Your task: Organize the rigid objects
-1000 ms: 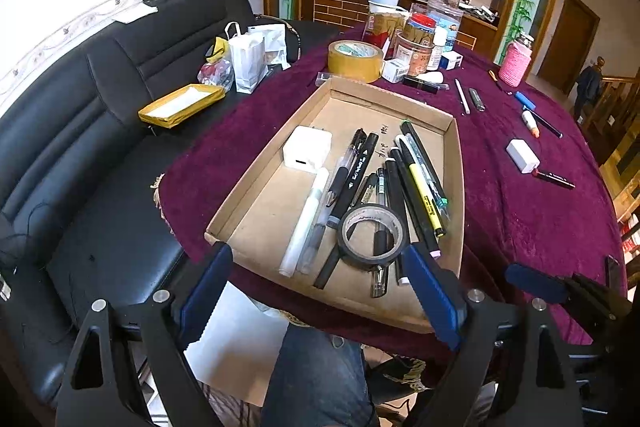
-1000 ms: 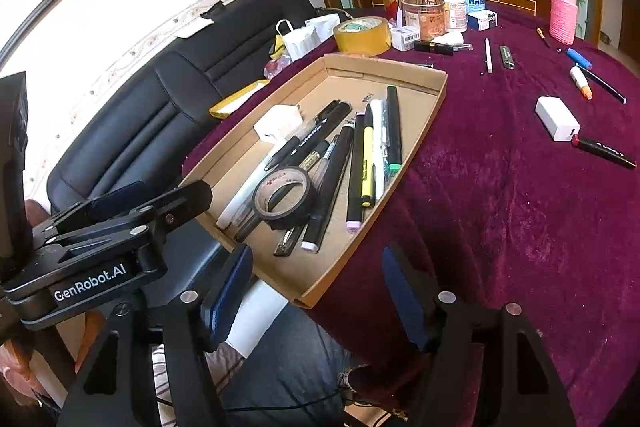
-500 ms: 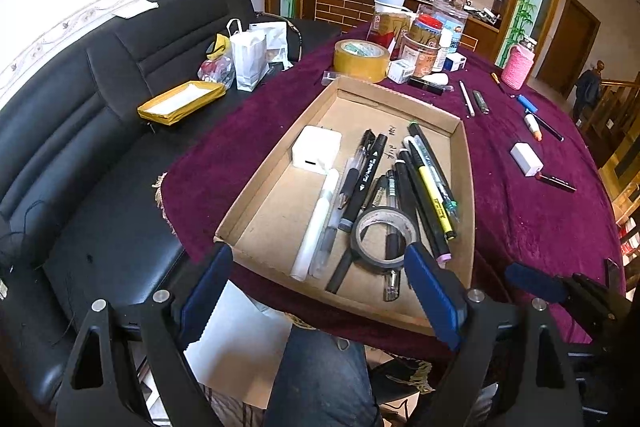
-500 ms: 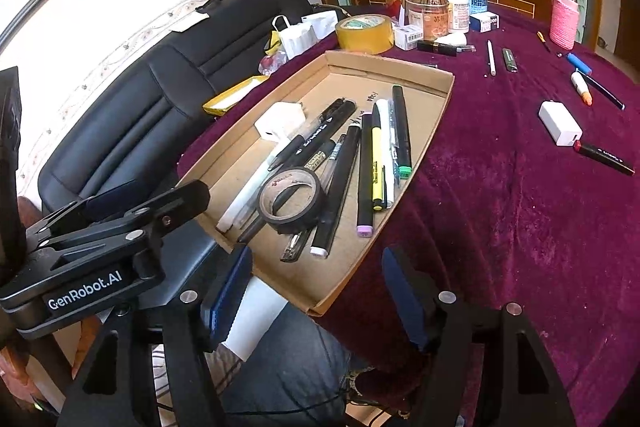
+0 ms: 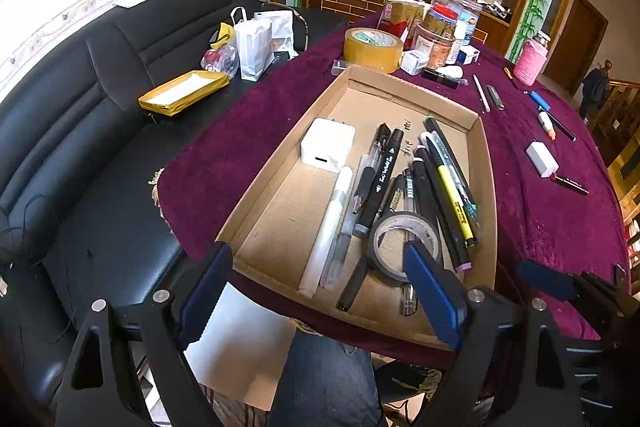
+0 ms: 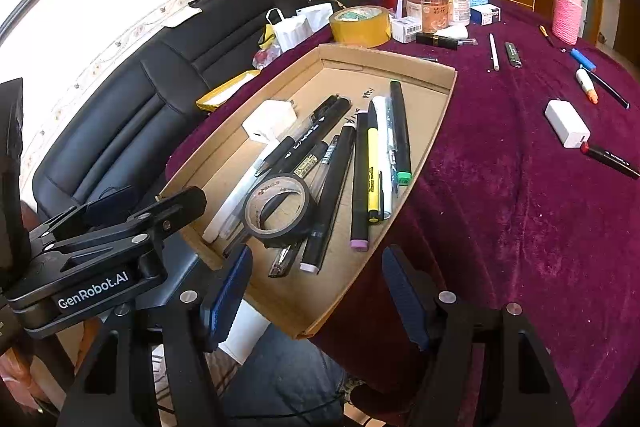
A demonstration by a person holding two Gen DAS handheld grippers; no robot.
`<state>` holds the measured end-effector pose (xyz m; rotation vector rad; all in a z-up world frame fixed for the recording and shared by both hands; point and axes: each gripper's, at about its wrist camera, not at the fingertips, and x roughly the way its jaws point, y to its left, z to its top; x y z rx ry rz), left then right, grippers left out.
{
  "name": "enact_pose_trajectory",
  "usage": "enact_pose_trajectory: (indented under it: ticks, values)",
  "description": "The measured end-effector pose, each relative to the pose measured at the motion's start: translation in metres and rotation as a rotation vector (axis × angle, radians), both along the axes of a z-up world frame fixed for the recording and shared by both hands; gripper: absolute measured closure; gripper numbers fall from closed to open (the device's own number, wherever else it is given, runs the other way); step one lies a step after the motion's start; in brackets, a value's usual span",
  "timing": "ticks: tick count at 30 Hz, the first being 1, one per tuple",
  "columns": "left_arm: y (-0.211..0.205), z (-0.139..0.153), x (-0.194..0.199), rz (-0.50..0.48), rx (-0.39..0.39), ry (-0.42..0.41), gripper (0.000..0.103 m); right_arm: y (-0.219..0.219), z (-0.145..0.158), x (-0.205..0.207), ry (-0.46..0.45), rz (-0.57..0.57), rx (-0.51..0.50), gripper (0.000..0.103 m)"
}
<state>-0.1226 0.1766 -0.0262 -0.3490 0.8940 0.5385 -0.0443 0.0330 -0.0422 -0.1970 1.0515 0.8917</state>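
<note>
A shallow cardboard tray (image 5: 486,187) (image 6: 436,131) lies on the maroon table. It holds several pens and markers, a black tape roll (image 5: 404,247) (image 6: 278,211) and a white charger (image 5: 328,151) (image 6: 270,121). Loose on the cloth to the right are a white block (image 6: 567,123), a red-tipped black marker (image 6: 610,159), a white pen (image 6: 494,51) and a blue pen (image 6: 582,59). My left gripper (image 5: 320,295) is open and empty, hovering at the tray's near edge. My right gripper (image 6: 320,297) is open and empty over the tray's near corner.
A yellow tape roll (image 5: 373,49), jars and boxes (image 5: 436,27) crowd the far side. A pink bottle (image 6: 567,13) stands at the far right. A black sofa (image 5: 80,115) with bags and a yellow packet (image 5: 182,93) is on the left. A knee (image 5: 328,379) is below.
Both grippers have moved slightly forward and nearer the tray's front edge. Nothing on the table has moved.
</note>
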Motion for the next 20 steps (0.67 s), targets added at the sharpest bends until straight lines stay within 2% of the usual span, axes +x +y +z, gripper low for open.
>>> enact_pose_trajectory:
  ticks: [7,20]
  values:
    - [0.0074,0.0006,-0.0006,0.022,-0.023,-0.017,0.016,-0.0003,-0.0036,0.0011,-0.006,-0.005,-0.014,0.031]
    - [0.0035,0.0036,-0.0016,0.009,-0.009,-0.017,0.016,-0.0037,0.0039,-0.0005,-0.039,-0.009,-0.013,0.031]
